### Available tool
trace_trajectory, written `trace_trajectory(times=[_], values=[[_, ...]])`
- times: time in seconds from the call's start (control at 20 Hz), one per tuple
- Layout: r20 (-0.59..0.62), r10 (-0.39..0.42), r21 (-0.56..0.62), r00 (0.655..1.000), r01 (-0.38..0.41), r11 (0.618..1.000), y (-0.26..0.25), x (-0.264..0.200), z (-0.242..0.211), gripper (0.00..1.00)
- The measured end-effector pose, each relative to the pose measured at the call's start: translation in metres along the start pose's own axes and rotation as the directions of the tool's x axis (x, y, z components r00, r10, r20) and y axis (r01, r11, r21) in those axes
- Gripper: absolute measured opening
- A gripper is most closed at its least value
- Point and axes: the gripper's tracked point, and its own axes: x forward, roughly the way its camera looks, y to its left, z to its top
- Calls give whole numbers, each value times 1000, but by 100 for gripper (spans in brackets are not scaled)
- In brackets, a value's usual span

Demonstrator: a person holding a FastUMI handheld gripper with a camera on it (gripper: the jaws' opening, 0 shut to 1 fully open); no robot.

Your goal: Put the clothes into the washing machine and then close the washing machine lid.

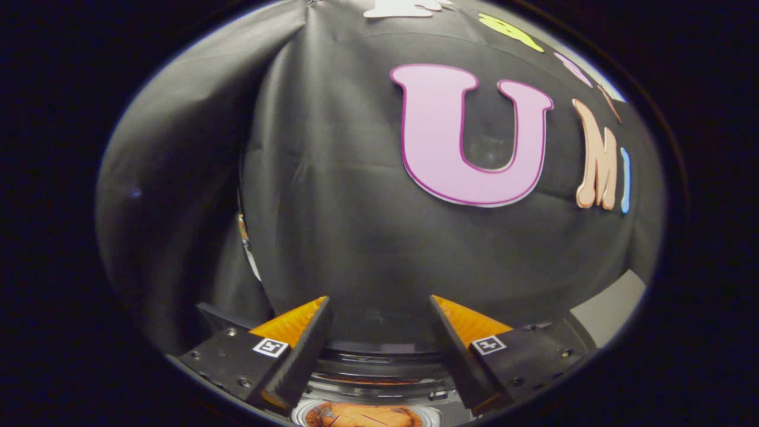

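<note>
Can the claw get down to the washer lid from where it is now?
Probably yes. The claw is open and holds nothing, and the washing machine lid stands raised just below and between its fingers, above the orange clothes in the drum, with nothing between.

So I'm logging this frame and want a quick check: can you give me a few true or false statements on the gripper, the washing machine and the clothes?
1. The gripper has its fingers spread apart with nothing between them. True.
2. An orange garment lies inside the washing machine, below the fingers. True.
3. The gripper is clamped on the garment. False: the fingers are open and above it, not touching it.
4. The black cloth wall hangs beyond the fingers. True.
5. The washing machine lid covers the opening. False: the garment shows through the open top.
</note>
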Motion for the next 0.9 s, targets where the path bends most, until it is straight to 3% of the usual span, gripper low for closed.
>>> trace_trajectory(times=[0.05, 0.25, 0.9], values=[[69, -10, 18, 998, 9, 1000, 0, -6, 14, 97], [146, -27, 10, 989, 26, 1000, -5, 0, 14, 100], [194, -47, -1, 980, 48, 999, -5, -23, 10, 99]])
